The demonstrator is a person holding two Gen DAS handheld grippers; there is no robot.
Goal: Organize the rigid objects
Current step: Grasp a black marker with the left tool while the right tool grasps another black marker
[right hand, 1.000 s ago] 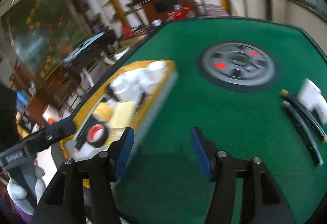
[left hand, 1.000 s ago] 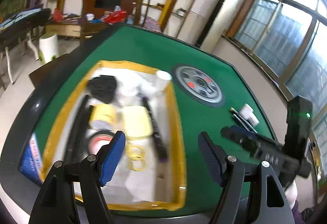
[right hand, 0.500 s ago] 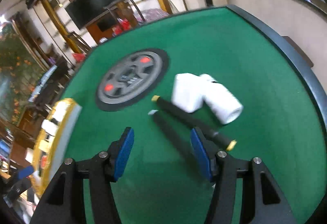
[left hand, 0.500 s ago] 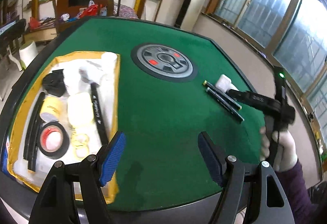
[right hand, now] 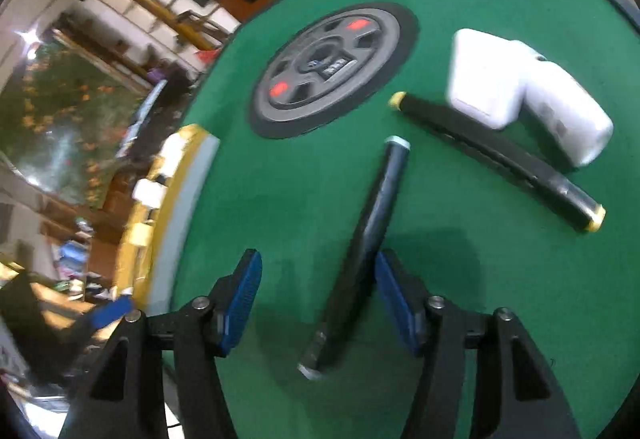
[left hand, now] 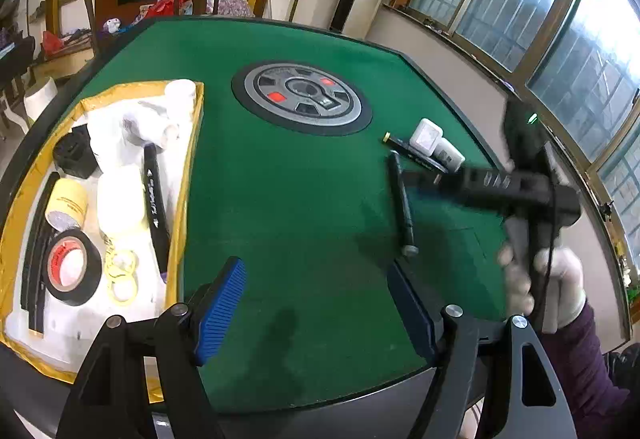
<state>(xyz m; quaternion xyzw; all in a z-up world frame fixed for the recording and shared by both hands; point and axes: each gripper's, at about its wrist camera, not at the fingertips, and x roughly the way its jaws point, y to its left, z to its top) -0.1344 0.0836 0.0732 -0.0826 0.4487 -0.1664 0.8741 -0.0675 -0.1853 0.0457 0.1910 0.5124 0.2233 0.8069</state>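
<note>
Lying on green tabletop (left hand: pixel 304 199) | yellow-rimmed tray (left hand: pixel 188 159) at left edge, holding tape rolls | right claw (right hand: pixel 318 299) apart, straddling grey-capped black marker (right hand: pixel 368 239) | left claw (left hand: pixel 316 299) apart, near front edge

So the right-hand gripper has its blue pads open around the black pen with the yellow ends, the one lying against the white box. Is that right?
Not quite. The right gripper is open, but the pen between its blue pads is the grey-capped pen, lying by itself on the green table. The yellow-ended pen lies farther off beside the white box. The right wrist view shows this.
</note>
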